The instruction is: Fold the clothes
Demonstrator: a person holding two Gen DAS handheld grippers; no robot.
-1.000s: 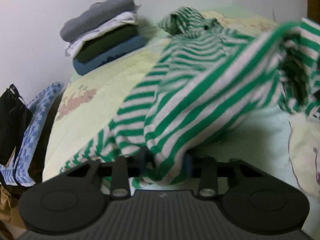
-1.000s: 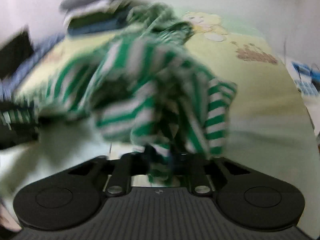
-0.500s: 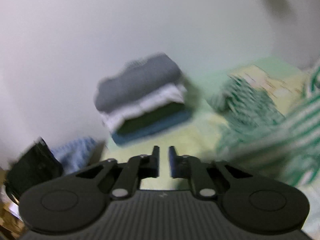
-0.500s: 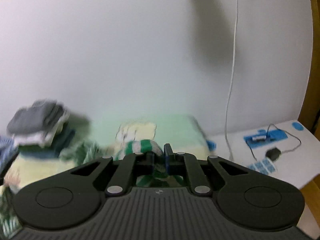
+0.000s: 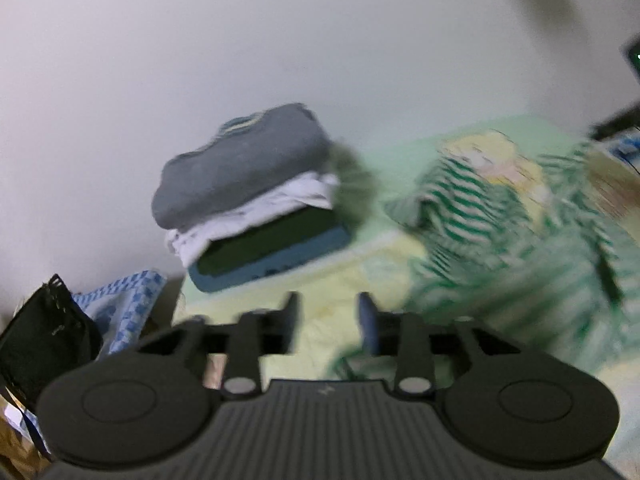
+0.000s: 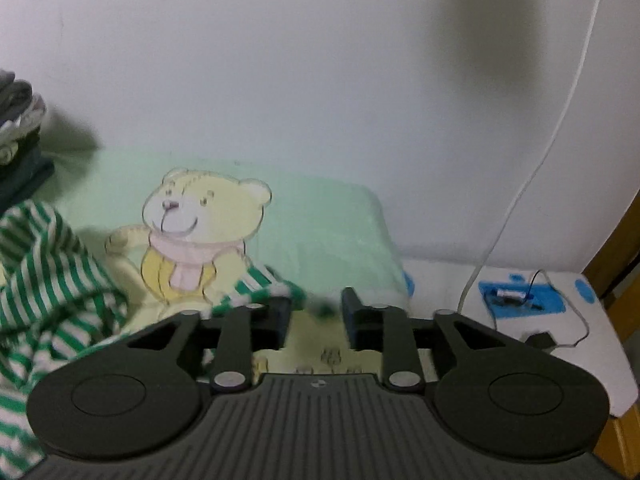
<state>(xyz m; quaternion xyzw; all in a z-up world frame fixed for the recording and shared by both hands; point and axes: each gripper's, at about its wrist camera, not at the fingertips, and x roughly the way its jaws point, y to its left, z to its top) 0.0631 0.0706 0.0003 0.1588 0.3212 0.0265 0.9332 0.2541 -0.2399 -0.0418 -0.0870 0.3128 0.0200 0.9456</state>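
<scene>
Now released: both jaws have just opened, nothing pinched.
Striped shirt [image 6: 52,280] lies at 9 o'clock of right hand-held gripper [image 6: 314,310], 3 o'clock of left hand-held gripper [image 5: 328,320].

Bed [image 6: 332,220], pale green-yellow bear-print cover. On it: crumpled green-striped garment [image 5: 500,240], spread at right; folded clothes stack [image 5: 248,192] by wall.

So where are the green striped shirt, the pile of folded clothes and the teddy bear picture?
green striped shirt [image 6: 48,272]: right wrist view, on its bunched striped cloth.
pile of folded clothes [image 5: 244,168]: left wrist view, on the grey top garment.
teddy bear picture [image 6: 188,208]: right wrist view, on the bear's face.
</scene>
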